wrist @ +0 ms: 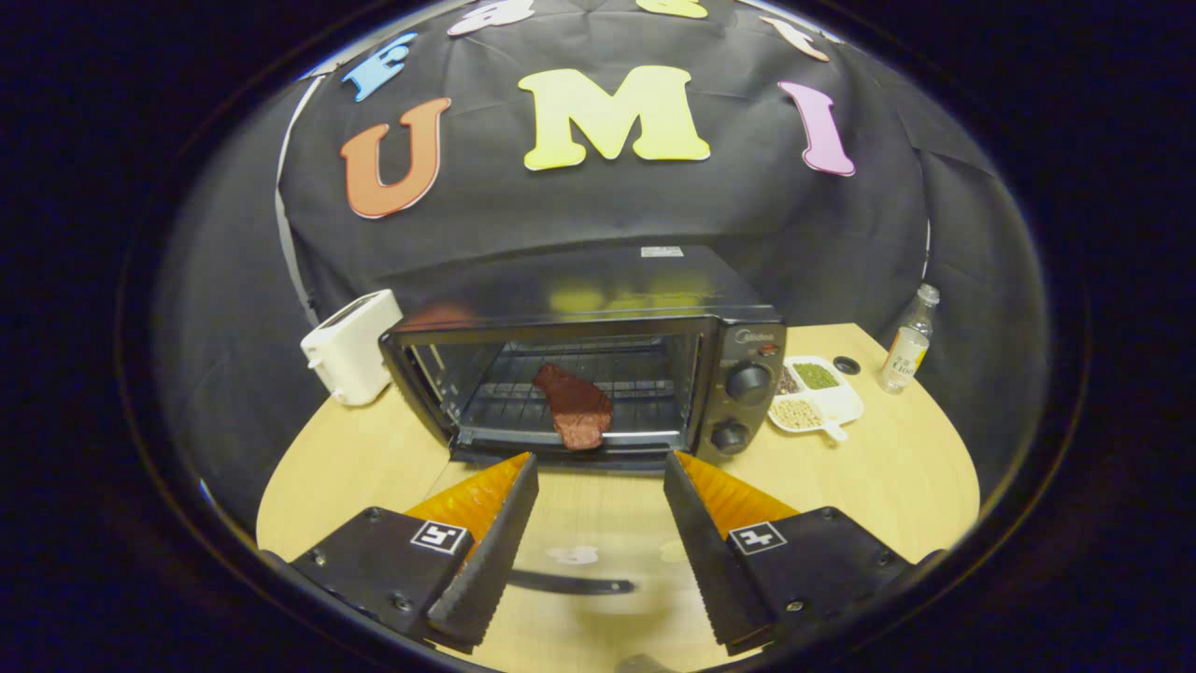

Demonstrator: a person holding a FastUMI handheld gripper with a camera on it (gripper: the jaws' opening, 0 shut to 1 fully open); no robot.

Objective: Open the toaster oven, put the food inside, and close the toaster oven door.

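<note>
Dark red food (575, 411), one flat piece, is lying on the wire rack inside the black toaster oven (598, 374), its near end overhanging the rack's front edge. Long axis is running from rear left to front right. Glass door (579, 551) is lying folded down flat, handle nearest. Gripper (598, 477) is hovering above the door, fingers spread wide, holding nothing. Step in hand, as judged: closing. Catch the handle from beneath and swing upward evenly; the overhanging end may foul the door.
</note>
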